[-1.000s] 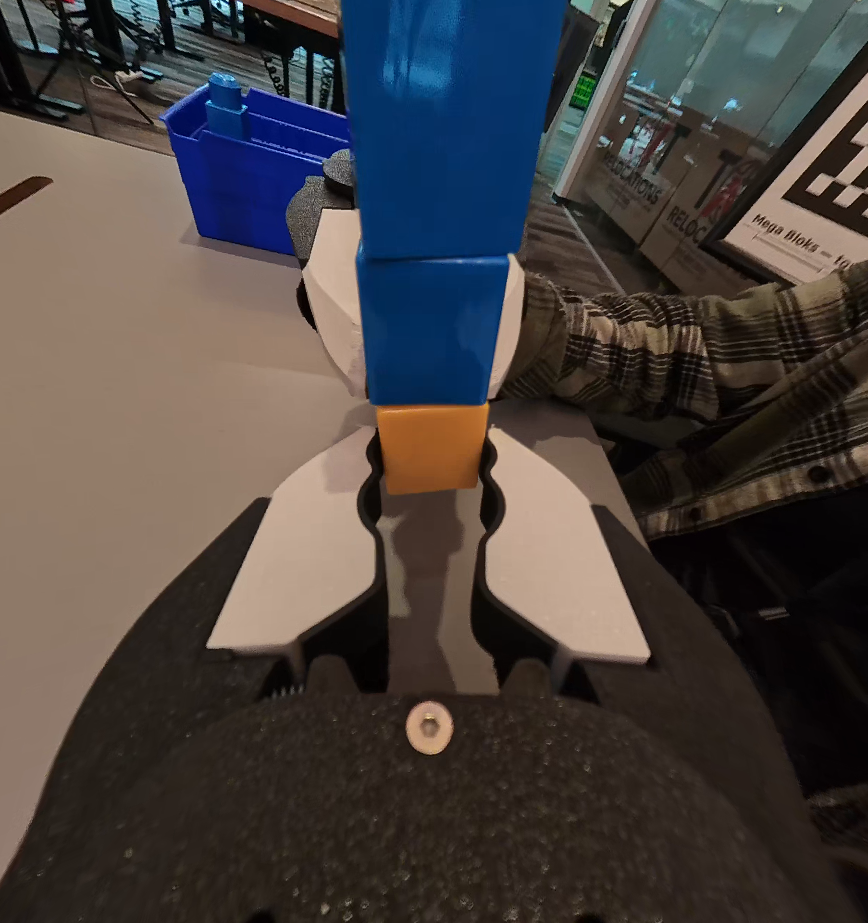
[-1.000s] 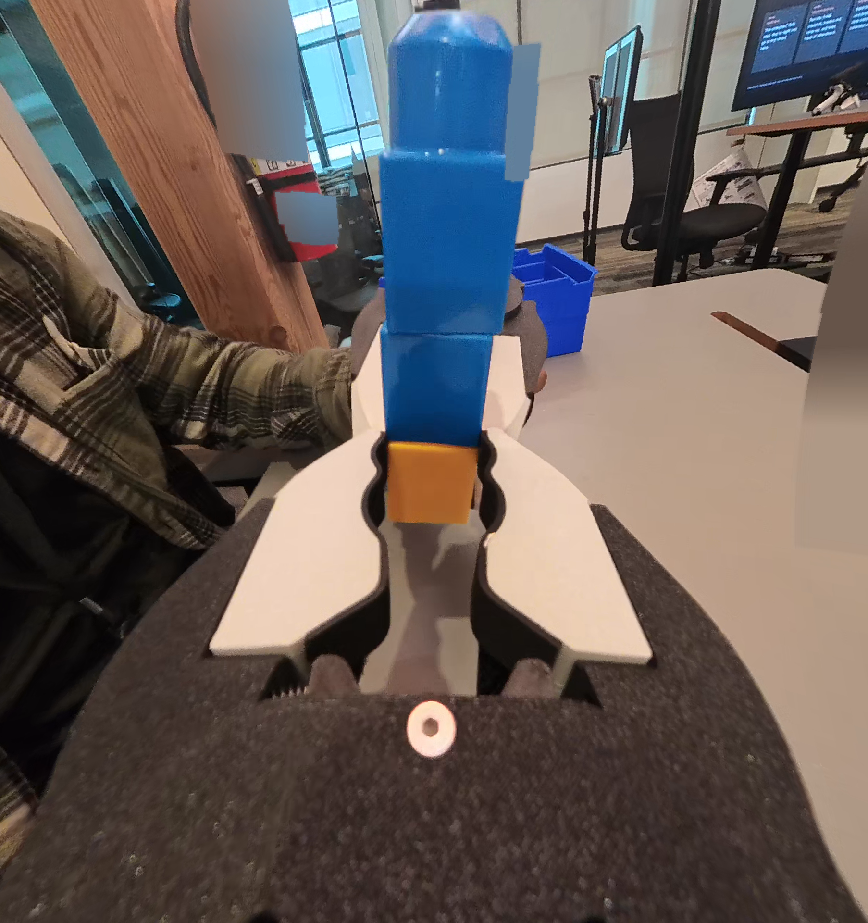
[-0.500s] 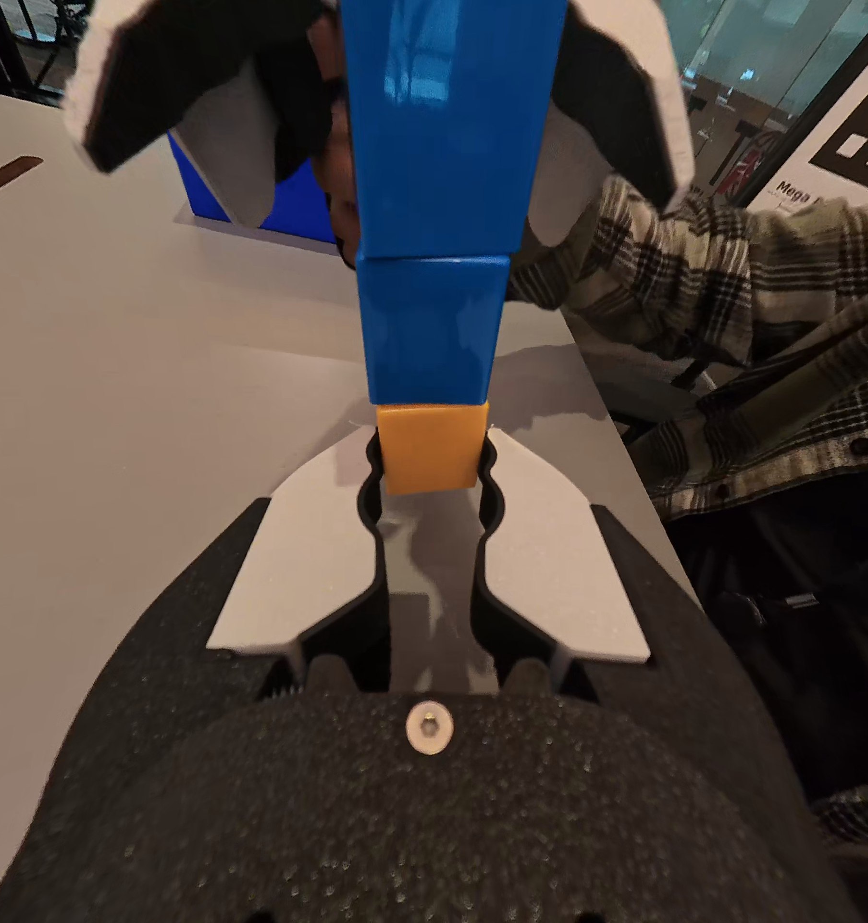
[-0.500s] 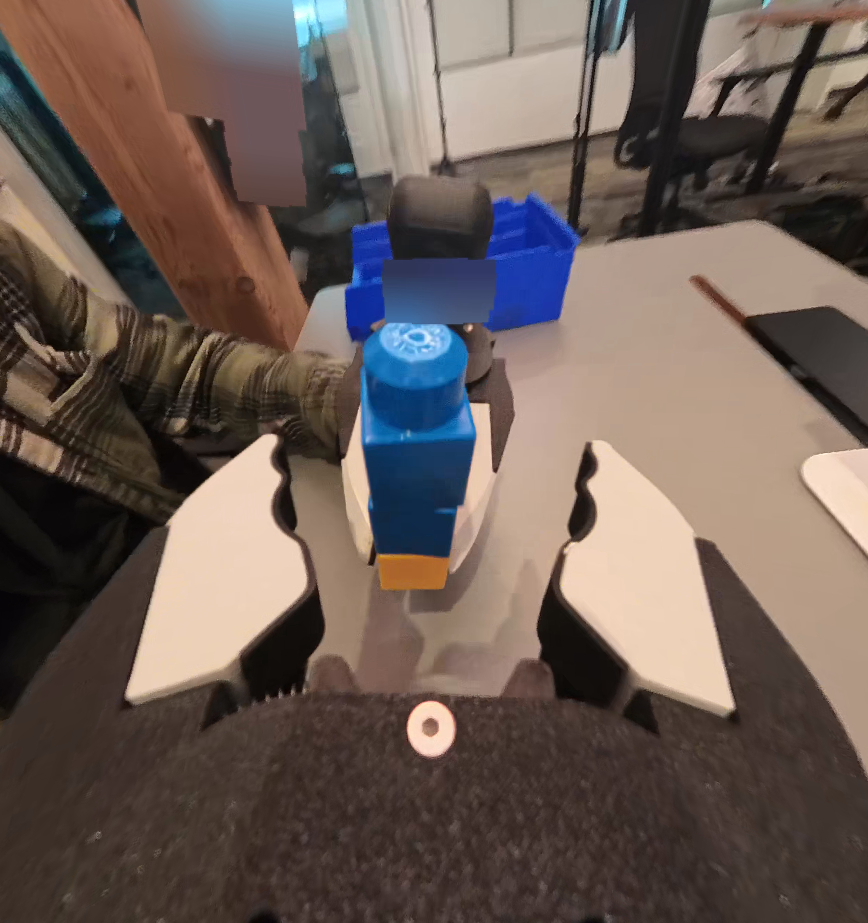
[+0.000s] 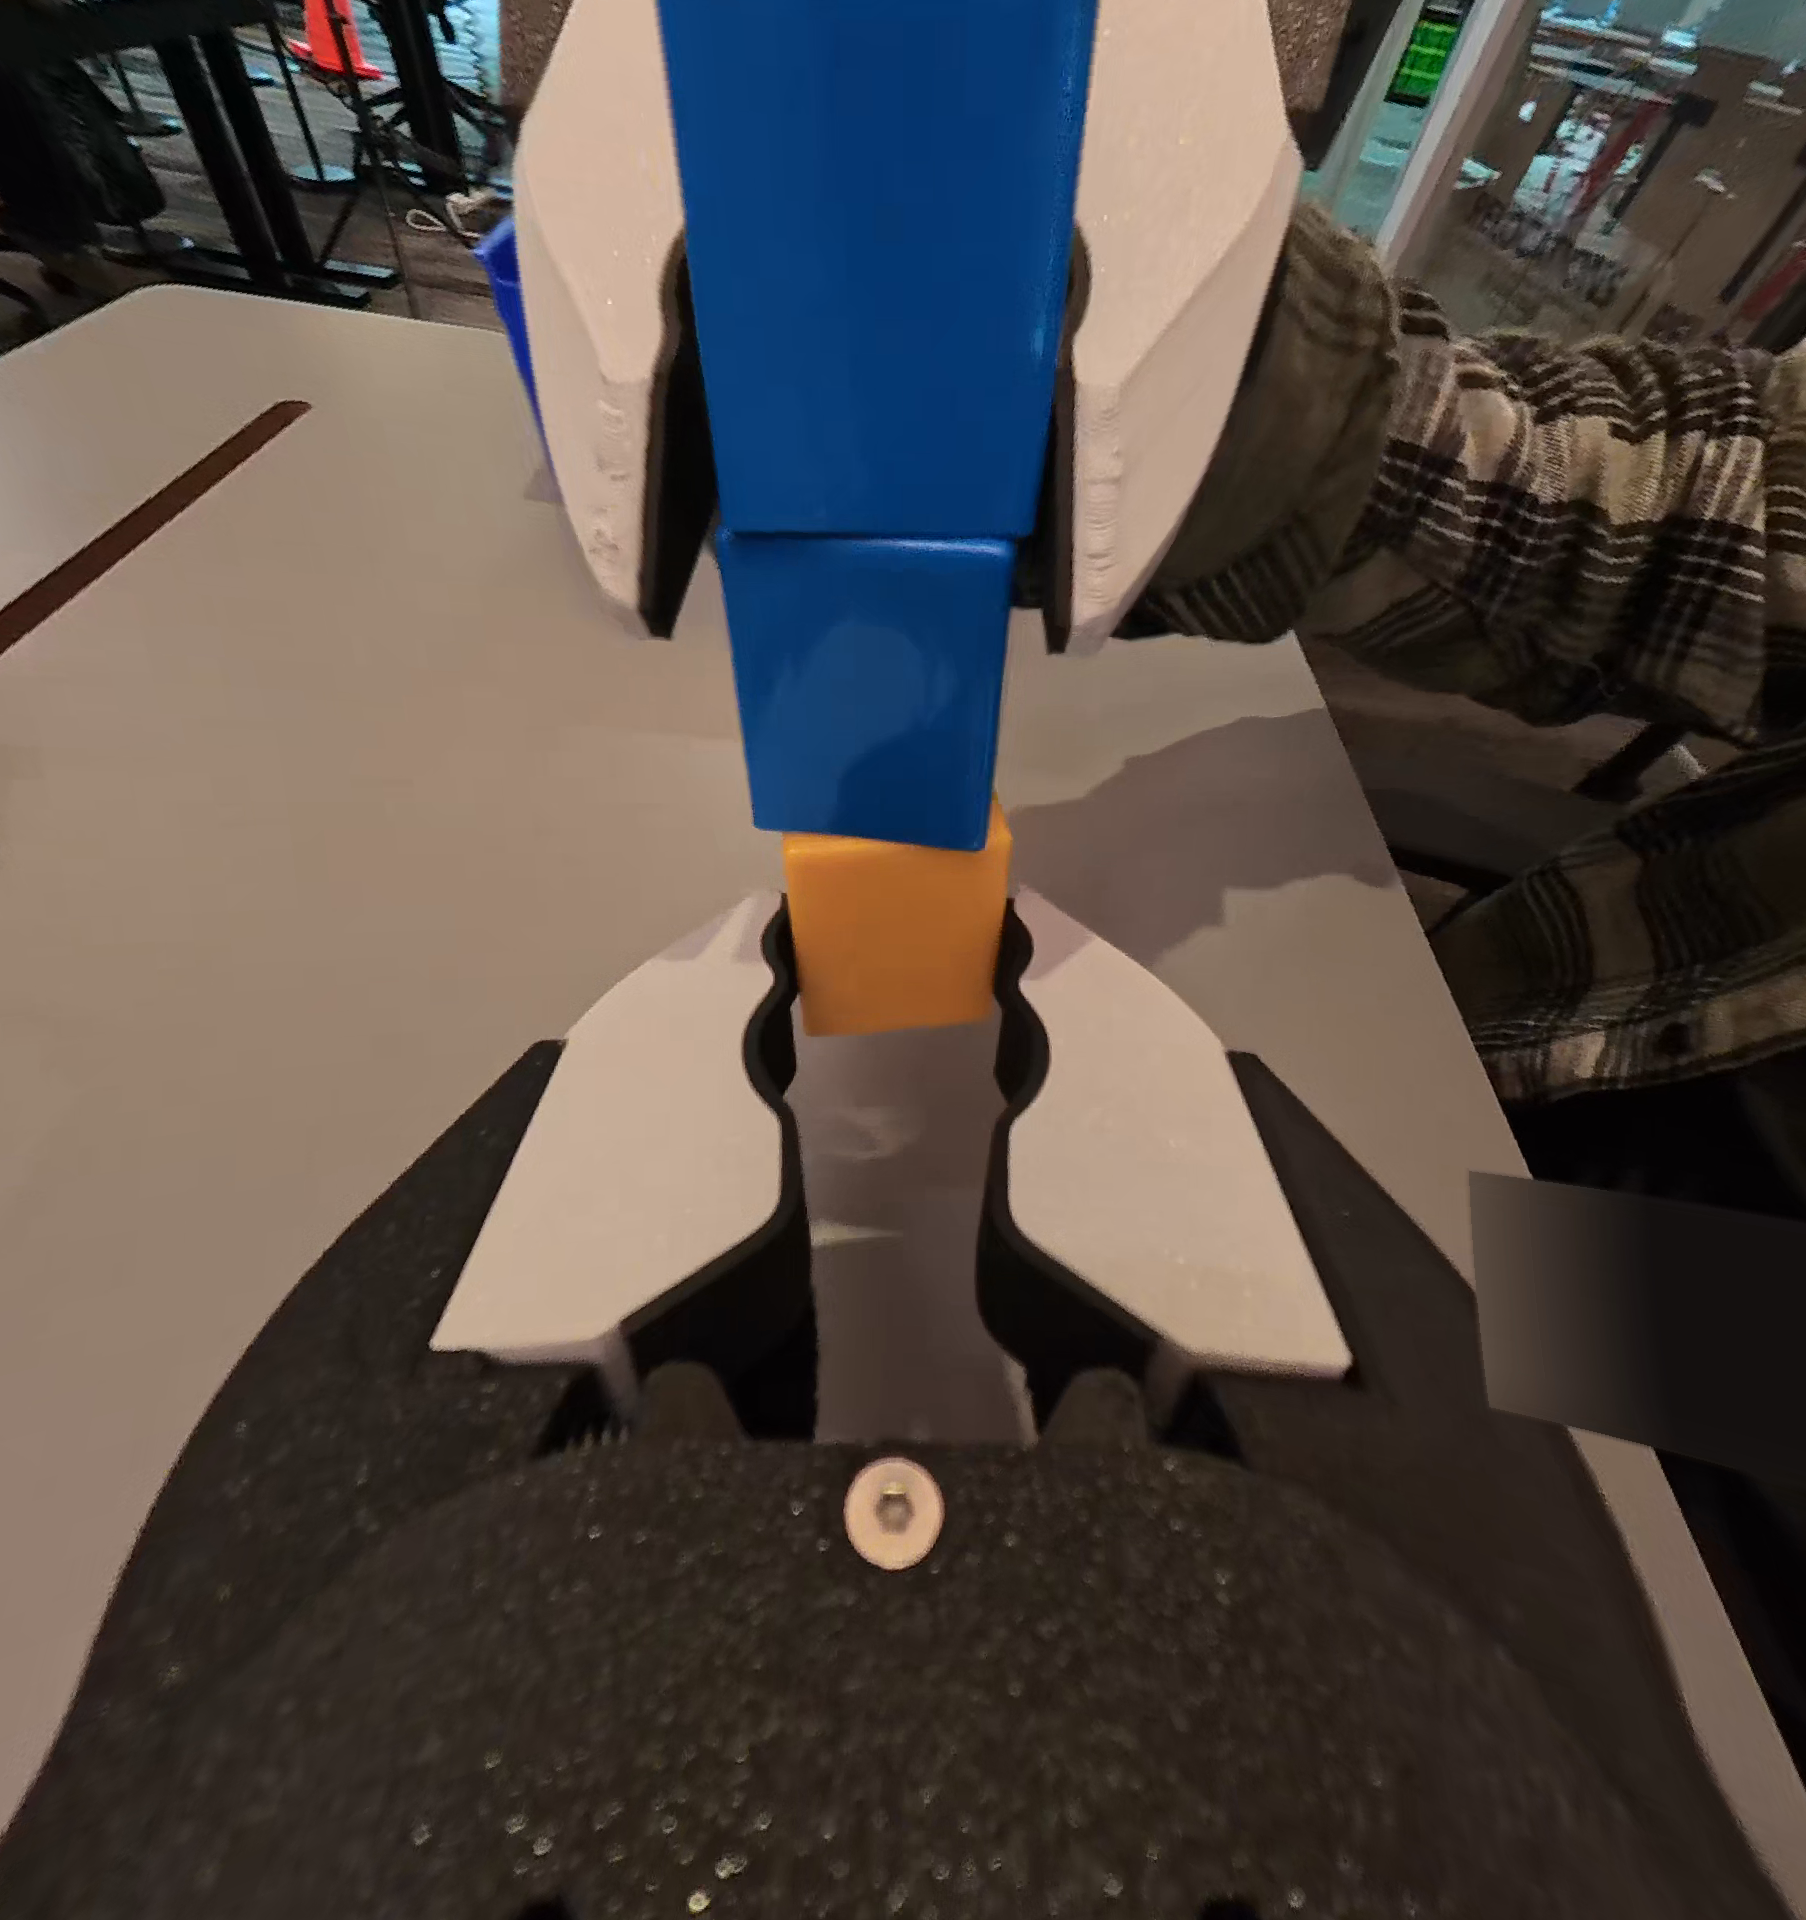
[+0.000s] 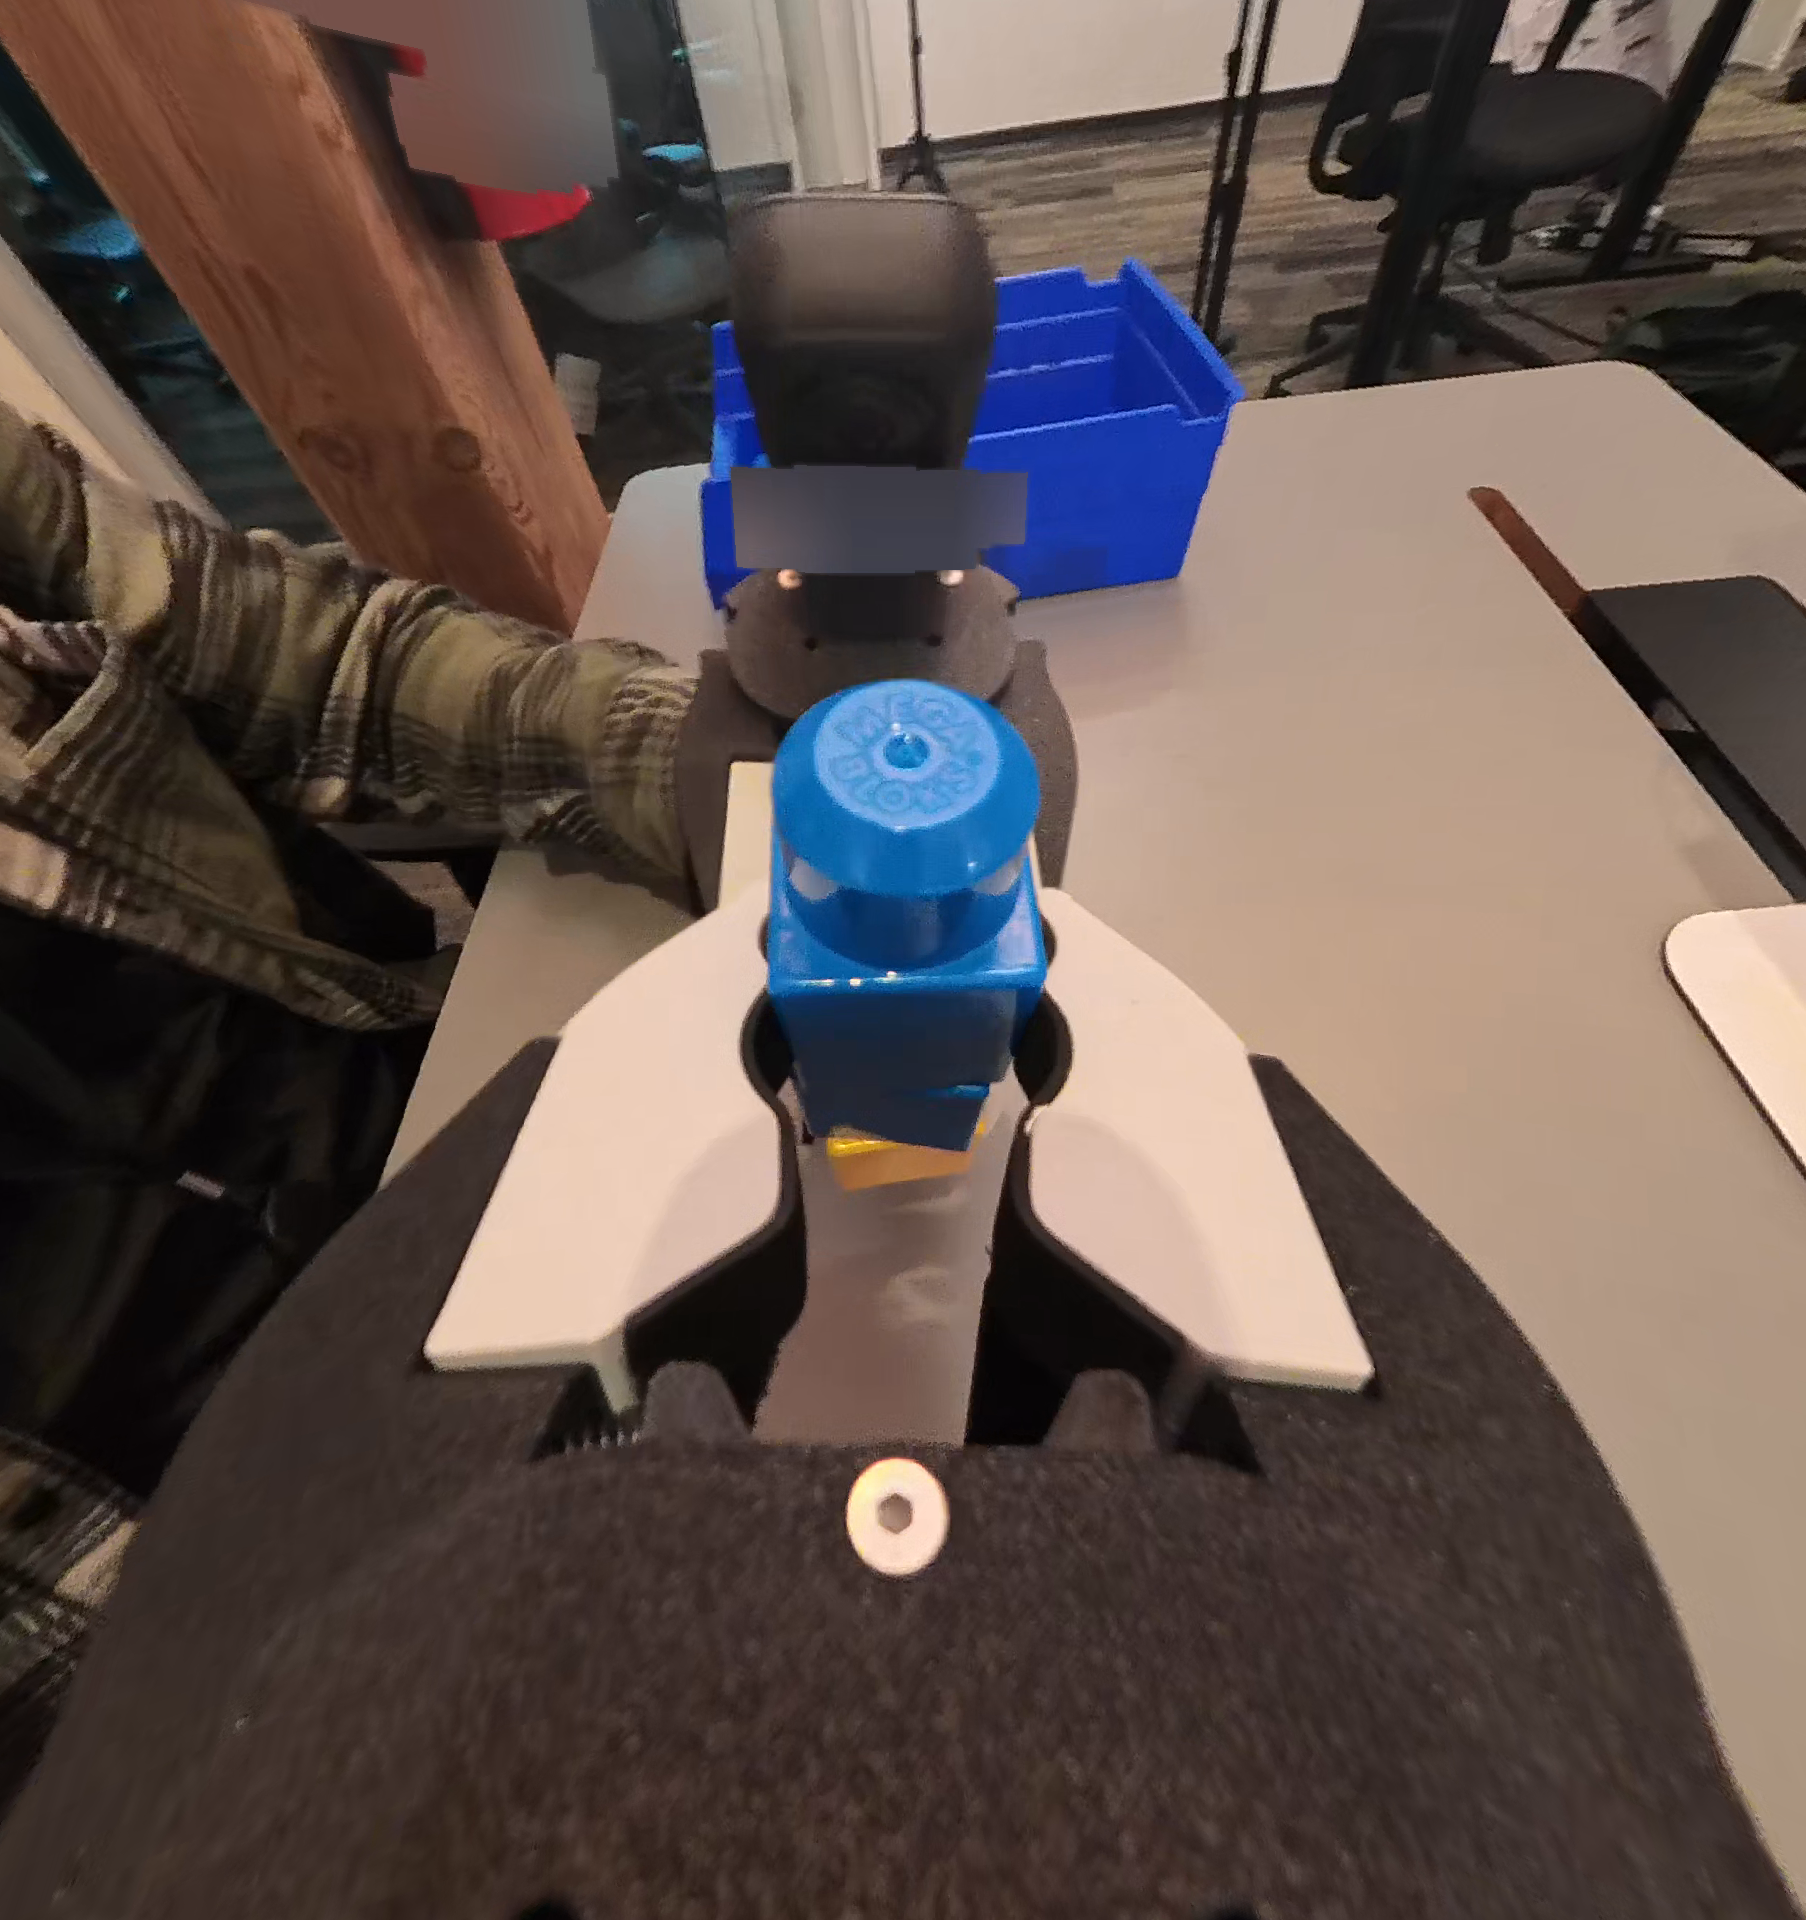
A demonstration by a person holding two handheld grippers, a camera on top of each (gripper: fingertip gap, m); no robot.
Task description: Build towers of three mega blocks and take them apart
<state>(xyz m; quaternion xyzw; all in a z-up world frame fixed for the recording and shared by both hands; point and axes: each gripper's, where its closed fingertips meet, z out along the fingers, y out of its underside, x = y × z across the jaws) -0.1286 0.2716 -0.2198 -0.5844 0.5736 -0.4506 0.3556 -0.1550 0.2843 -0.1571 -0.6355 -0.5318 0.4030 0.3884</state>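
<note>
Now the tower [image 5: 868, 499] stands upright on the table [image 5: 307, 831], its long axis vertical between both grippers. Right gripper [image 6: 904, 997] clamps the top blue block [image 6: 904, 977] from above; left gripper [image 5: 894, 935] clamps the orange block [image 5: 894, 935] below.

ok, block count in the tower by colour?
blue blocks: 2, top and middle
orange block: 1
total: 3
</note>
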